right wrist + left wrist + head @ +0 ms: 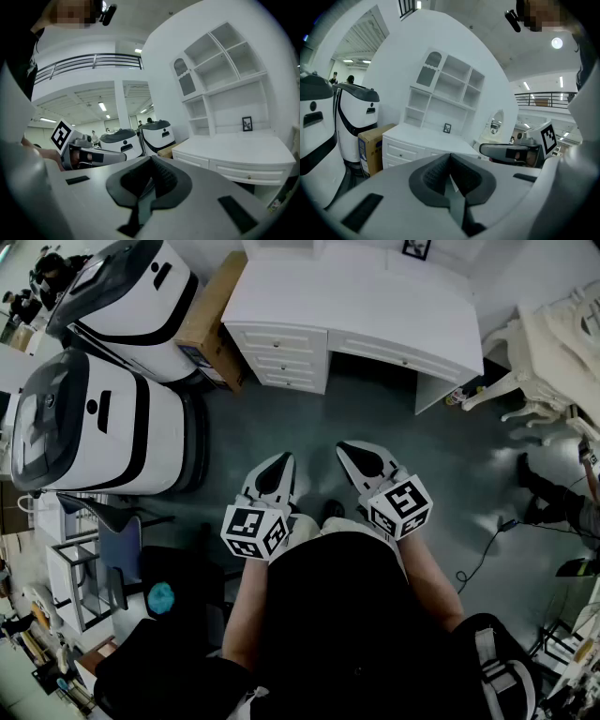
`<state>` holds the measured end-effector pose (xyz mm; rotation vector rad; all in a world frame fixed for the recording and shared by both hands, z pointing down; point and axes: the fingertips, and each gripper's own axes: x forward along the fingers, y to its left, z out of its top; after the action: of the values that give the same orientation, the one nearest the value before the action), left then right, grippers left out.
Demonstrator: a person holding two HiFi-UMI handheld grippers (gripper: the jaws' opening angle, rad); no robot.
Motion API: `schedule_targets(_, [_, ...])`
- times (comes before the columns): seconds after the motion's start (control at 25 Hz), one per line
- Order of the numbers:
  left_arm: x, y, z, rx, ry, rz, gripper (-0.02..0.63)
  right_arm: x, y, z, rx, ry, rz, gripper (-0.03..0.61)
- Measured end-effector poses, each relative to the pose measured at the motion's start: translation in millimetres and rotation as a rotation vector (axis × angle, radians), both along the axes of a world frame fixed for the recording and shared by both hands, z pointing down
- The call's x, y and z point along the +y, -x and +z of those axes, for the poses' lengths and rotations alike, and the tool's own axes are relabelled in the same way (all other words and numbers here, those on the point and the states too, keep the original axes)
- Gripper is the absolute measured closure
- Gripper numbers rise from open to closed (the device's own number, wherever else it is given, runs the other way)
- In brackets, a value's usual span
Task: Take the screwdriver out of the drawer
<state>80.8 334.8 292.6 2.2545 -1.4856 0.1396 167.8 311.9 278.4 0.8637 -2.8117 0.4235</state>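
Note:
A white desk (375,306) stands ahead across the grey floor, and its stack of drawers (281,357) at the left is closed. No screwdriver shows in any view. I hold both grippers side by side at waist height, well short of the desk. My left gripper (283,457) is shut with nothing between its jaws, and its tip (450,154) points toward the drawers (401,152). My right gripper (345,448) is also shut and empty; beyond its tip (151,159) lies the desk's wide drawer (248,174).
Two large white machines (103,418) and a cardboard box (211,310) stand left of the desk. White chairs (553,362) sit at the right, with a cable (483,554) on the floor. A shelf unit (445,89) rises above the desk, with a small picture frame (447,128).

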Motion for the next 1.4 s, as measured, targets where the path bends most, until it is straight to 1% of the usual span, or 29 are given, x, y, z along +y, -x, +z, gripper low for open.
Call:
schedule_targets(0.44, [18, -8, 4, -0.008, 0.013, 0.007, 0.591, 22, -5, 0, 0.022, -0.013, -0.002, 0.563])
schedule_targets(0.84, [23, -16, 7, -0.013, 0.015, -0.014, 0.591, 25, -20, -2, 0.003, -0.014, 0.041, 0.561])
schedule_targets(1.2, [26, -6, 19, -0.006, 0.051, -0.027, 0.591, 24, -15, 13, 0.012, 0.034, 0.037, 0.560])
schedule_targets(1.4, [15, 4, 28, 0.001, 0.069, -0.034, 0.592, 14, -8, 22, 0.001, 0.063, 0.043, 0.560])
